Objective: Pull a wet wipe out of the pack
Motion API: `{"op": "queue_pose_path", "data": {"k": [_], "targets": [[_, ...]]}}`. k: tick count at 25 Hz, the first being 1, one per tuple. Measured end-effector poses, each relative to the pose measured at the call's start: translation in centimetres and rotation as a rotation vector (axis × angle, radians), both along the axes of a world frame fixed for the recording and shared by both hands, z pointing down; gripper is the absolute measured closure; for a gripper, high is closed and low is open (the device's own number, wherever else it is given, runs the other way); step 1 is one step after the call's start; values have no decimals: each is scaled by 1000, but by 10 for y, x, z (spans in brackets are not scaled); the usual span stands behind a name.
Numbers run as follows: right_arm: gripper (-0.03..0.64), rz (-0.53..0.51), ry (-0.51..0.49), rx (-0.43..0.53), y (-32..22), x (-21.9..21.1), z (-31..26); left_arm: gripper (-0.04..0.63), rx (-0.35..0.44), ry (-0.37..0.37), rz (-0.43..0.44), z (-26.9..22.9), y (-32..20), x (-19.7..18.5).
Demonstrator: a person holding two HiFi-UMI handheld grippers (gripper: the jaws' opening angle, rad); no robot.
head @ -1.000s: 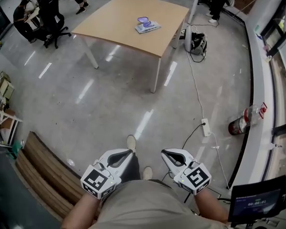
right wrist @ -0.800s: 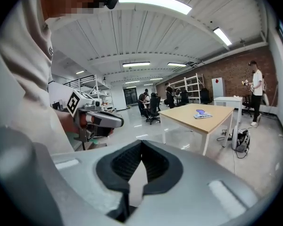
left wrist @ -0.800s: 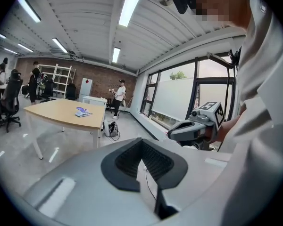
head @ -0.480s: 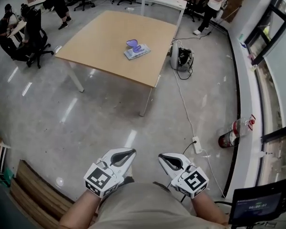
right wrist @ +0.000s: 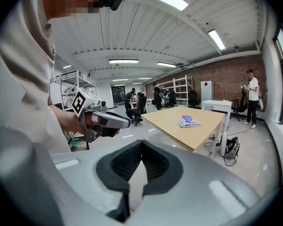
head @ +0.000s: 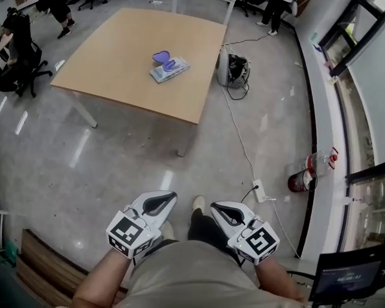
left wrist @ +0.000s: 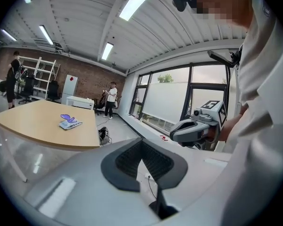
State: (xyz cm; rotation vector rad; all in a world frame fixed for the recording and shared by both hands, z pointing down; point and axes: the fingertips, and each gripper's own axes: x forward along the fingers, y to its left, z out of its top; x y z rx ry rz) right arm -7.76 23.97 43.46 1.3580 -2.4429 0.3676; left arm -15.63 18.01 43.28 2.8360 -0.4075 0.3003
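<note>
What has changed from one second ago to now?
The person has stepped toward the table, so it and the wet wipe pack look nearer and further left. Nothing was grasped or released. The left tool and right tool stay shut, empty, by the body; the pack lies untouched.

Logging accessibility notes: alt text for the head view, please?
The left gripper and right gripper are held shut and empty at the person's waist. The wet wipe pack lies on a wooden table well ahead, untouched.

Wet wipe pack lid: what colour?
Purple lid on a pale pack; the head view shows it best.
</note>
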Motion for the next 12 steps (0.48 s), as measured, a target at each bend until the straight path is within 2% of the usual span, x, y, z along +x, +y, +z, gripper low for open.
{"op": "queue_pose_path", "data": {"k": [4, 7, 12], "targets": [[615, -4, 8, -24, -59, 38, 12, 594, -16, -15, -35, 12, -51, 30], [615, -59, -11, 2, -105, 66, 2, 594, -32, -28, -88, 6, -89, 55], [615, -115, -29, 32, -184, 122, -18, 594, 9, -47, -144, -14, -159, 113]]}}
